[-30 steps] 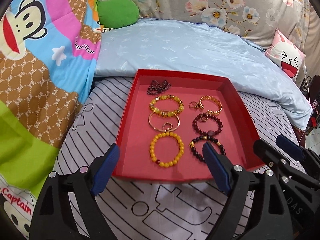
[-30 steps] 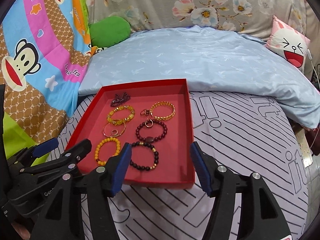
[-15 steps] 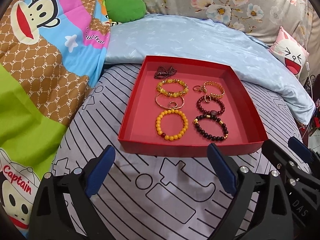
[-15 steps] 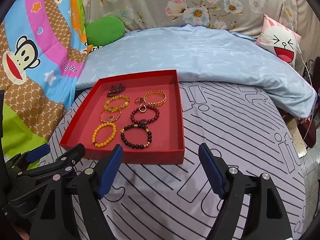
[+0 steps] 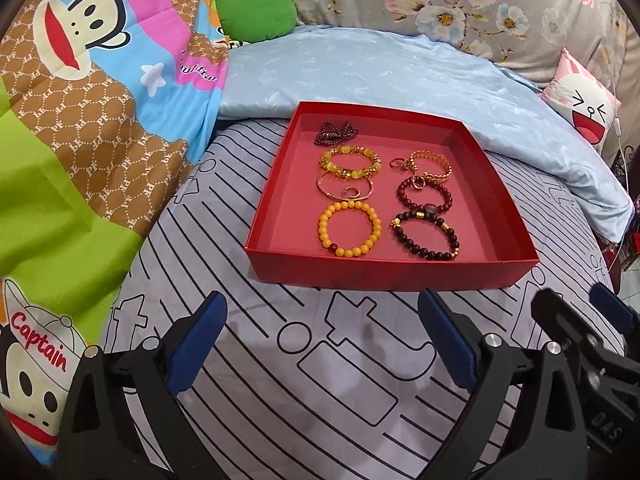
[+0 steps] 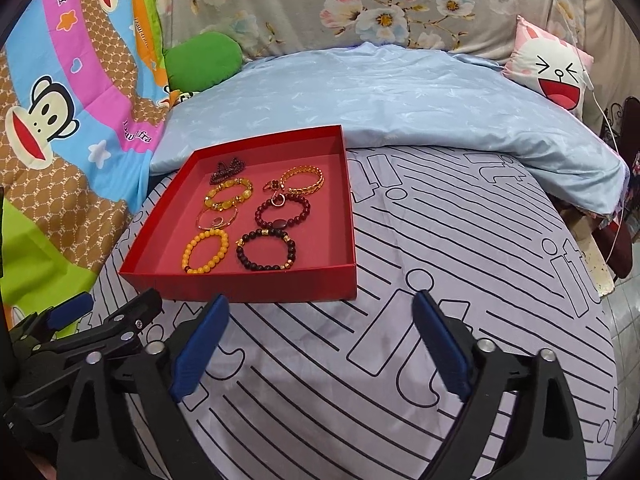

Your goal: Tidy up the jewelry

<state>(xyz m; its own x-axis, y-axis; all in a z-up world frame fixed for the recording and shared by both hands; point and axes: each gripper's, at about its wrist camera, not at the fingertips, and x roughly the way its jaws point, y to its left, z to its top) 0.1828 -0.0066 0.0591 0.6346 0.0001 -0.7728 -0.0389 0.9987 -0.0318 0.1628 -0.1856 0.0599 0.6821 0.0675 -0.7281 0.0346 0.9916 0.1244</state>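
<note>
A red tray (image 5: 384, 272) sits on the striped bed sheet and also shows in the right wrist view (image 6: 256, 286). Inside lie several bracelets in two columns: a yellow bead bracelet (image 5: 349, 230), a dark bead bracelet (image 5: 426, 236), a dark red bead bracelet (image 5: 425, 195), a gold chain bracelet (image 5: 432, 164), an amber bracelet (image 5: 349, 160), a thin bangle (image 5: 344, 186) and a small dark beaded piece (image 5: 335, 133). My left gripper (image 5: 322, 338) is open and empty, in front of the tray. My right gripper (image 6: 320, 340) is open and empty, in front of the tray's right corner.
A light blue quilt (image 5: 380, 76) lies behind the tray. A cartoon monkey blanket (image 5: 80, 100) is on the left, a green cushion (image 5: 256, 14) and a pink cartoon pillow (image 5: 588, 108) at the back. The bed edge drops off at the right (image 6: 608, 280).
Both grippers have drawn back from the tray towards the front of the bed. The tray and bracelets have not moved. Both grippers stay open.
</note>
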